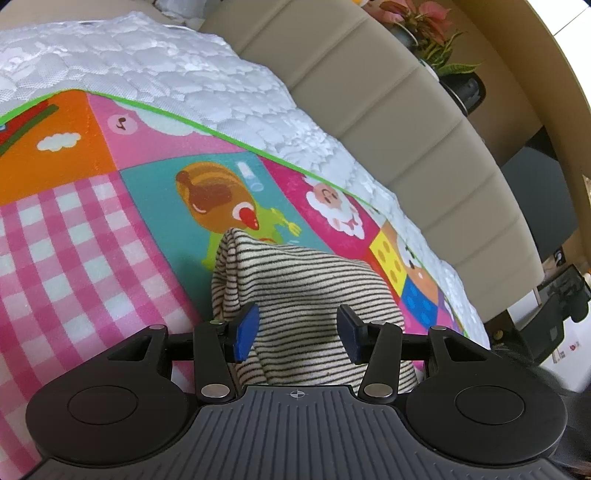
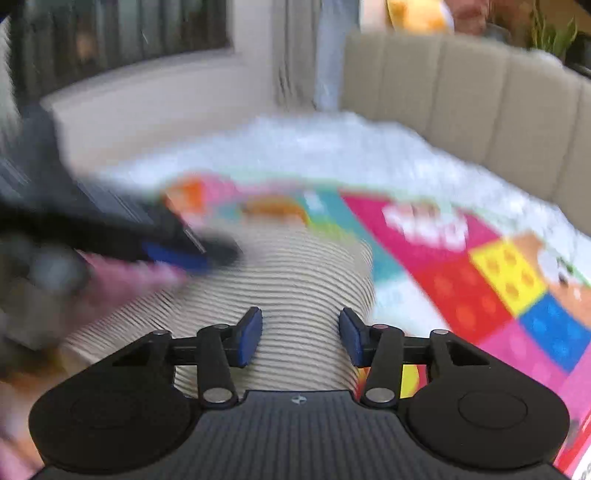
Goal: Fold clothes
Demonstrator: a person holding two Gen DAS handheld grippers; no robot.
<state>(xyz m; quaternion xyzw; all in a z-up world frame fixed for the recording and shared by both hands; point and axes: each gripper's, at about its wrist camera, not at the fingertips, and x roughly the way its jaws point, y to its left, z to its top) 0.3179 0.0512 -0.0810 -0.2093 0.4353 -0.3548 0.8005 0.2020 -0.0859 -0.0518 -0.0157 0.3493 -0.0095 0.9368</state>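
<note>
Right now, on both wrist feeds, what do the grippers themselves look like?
Both match. The left gripper has two blue rectangular pads on black linkage arms with silver pivot pins, flanked by two round black housings, over a ribbed dark-grey body bearing a small crosshair mark. The right gripper is the same build. No cables or sleeves show.

One striped garment [image 1: 306, 291] lies on one colourful play mat [image 1: 92, 221], spread over one white quilted bed cover [image 1: 184, 70]. Two tools are present: the left tool [image 1: 297, 332] and the right tool [image 2: 301, 338]. One beige padded headboard [image 1: 388, 110]. One potted plant [image 1: 432, 29].
</note>
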